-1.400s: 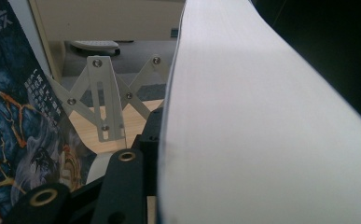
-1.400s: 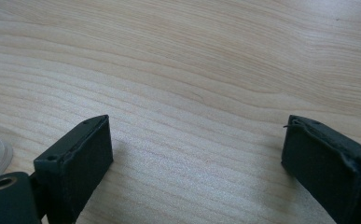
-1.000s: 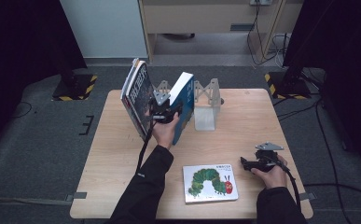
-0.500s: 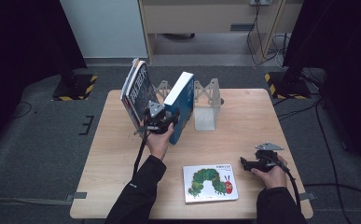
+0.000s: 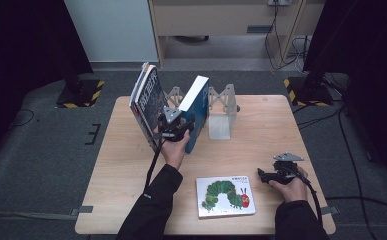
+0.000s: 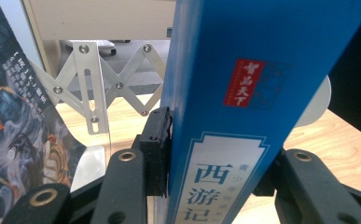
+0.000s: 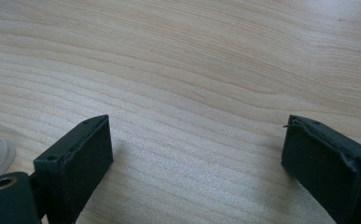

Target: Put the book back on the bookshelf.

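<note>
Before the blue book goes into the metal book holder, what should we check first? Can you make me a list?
1. Left gripper is shut on the blue book: ok, both pads press its covers in the left gripper view.
2. Blue book is upright: not ok, it leans in the high view.
3. Dark book keeps clear of the blue book: ok, there is a gap between them.
4. Metal book rack has free room: cannot tell from here.
5. Right gripper is out of the way: ok, open over bare table.
6. Caterpillar book lies flat, away from the rack: ok.
</note>
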### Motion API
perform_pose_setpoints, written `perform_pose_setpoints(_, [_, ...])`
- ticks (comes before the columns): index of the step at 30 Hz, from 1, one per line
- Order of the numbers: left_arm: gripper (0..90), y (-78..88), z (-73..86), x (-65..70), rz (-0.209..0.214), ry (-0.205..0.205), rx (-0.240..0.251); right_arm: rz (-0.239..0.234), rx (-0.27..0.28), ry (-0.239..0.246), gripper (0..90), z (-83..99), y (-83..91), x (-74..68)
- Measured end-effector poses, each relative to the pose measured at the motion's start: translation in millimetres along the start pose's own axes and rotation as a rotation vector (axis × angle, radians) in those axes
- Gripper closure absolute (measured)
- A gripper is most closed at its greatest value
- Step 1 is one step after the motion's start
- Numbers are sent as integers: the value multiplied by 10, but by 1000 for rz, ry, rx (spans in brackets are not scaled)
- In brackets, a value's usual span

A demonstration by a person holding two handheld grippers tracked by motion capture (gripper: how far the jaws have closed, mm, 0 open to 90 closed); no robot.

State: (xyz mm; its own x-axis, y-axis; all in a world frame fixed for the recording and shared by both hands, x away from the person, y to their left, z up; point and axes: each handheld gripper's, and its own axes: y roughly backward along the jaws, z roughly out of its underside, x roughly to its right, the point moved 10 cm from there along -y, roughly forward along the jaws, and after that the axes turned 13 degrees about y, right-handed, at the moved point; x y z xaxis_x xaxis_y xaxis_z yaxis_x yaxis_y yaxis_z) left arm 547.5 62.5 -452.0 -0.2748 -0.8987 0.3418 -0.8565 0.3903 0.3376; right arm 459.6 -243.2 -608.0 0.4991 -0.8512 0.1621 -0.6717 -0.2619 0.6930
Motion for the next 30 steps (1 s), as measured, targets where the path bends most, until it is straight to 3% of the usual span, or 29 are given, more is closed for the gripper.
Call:
perform_pose_setpoints(15, [546,-205,-46,62,3,14,-19,-3,-1,3,88,-1,-1,-3])
perform_pose_setpoints(21, [518,-140,12,38,48,31,-16,-3,0,2,88,-2,-2,-5])
perform_pose_setpoints(30, [536,-63,89,23,60,7,-9,-3,2,4,88,-2,2,-15])
